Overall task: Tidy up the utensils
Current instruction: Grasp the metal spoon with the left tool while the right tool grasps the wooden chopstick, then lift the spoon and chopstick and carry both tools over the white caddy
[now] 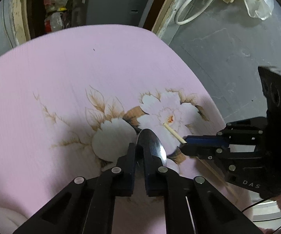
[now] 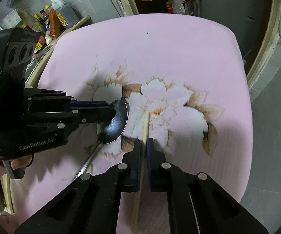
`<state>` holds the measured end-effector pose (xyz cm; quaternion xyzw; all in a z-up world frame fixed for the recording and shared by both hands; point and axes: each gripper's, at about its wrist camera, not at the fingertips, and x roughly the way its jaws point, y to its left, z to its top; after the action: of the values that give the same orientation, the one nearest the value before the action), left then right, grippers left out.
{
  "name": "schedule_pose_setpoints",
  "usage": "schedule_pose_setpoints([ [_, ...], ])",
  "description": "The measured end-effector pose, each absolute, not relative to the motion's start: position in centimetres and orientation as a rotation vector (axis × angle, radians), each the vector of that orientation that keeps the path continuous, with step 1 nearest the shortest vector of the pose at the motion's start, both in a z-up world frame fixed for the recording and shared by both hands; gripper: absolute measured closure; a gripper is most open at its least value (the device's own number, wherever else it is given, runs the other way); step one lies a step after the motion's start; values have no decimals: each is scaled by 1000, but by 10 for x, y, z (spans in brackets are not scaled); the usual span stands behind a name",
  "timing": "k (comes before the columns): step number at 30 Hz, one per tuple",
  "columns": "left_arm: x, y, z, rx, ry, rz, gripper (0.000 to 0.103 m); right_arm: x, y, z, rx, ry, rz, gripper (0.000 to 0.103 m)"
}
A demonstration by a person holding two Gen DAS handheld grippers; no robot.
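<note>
Steel spoon [image 1: 152, 146] clamped in the left gripper [image 1: 139, 152], chopstick [image 2: 146, 125] in the right gripper [image 2: 144, 146]: lift both level, keeping them apart.

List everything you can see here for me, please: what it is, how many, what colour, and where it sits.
spoon: one, shiny metal, on the cloth, its bowl pinched by the left gripper
chopstick: at least one, pale wood, on the big white flower, clamped by the right gripper
cloth: one, pink with white flowers and brown leaves, covering the surface
bottles: several, dark and amber with yellow caps, on a shelf at the back in the right wrist view
cable: one, white, looped on the grey floor beyond the cloth
left gripper: one, black, shut on the spoon
right gripper: one, black, shut on the chopstick
hand: one, under the left gripper's body
</note>
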<state>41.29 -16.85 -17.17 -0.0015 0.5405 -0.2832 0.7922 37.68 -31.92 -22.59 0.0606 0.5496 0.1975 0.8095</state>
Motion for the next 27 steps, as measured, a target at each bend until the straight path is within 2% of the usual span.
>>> schedule_pose_setpoints([
  [10,396,-163,-161,-93,1142,-609,101,352,-338,-224,273,1092,422,99],
  [21,341,-150,-113,-38,922,-469,101,312,-344,-177,504,716,373,99],
  [27,309,-126,-89,-54,773,-373,101,295,-331,-150,519,555,351,99],
])
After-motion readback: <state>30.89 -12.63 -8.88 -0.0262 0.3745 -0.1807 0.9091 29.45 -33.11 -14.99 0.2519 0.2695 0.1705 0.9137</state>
